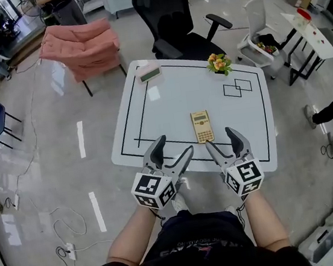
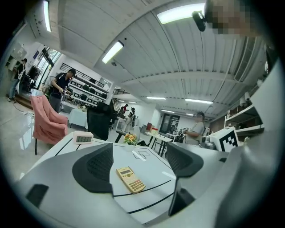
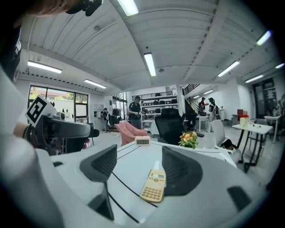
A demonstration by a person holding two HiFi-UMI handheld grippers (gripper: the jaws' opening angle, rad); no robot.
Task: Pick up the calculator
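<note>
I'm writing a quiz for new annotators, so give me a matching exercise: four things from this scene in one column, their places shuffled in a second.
1. calculator
2. clock
3. flowers
4. pink chair

A. on the floor, beyond the far left corner of the table
B. at the table's far edge, toward the right
C. lying flat close to the table's near edge
D. at the table's far left corner

Pairs: 1-C, 2-D, 3-B, 4-A
</note>
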